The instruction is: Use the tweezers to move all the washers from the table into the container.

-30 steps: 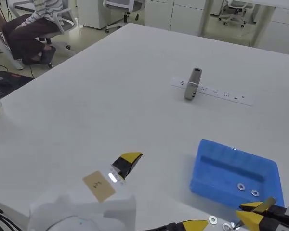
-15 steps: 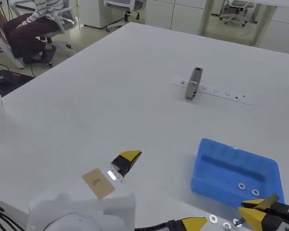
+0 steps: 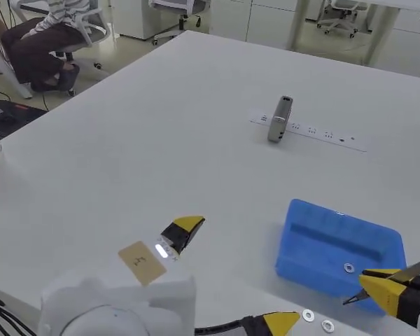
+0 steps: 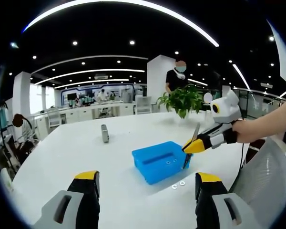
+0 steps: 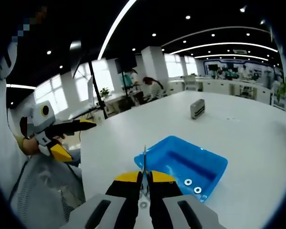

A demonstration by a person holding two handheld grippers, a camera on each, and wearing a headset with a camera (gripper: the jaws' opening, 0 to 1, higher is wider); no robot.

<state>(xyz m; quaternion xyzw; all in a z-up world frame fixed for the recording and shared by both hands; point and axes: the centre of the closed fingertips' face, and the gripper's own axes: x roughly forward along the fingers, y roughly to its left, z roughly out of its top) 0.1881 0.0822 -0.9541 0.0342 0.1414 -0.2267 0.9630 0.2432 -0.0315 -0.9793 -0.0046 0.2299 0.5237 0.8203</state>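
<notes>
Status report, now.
Left gripper open, holding nothing. Right gripper shut on tweezers at container's near edge. Two washers in container, two more on table beside it. Nothing between them.

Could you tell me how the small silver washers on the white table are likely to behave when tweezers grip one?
The two small flat silver washers lie flush on the smooth white table, so one would probably skate away rather than lift unless it is caught through its hole. They look thin and light, and are likely rigid rather than bendy.
</notes>
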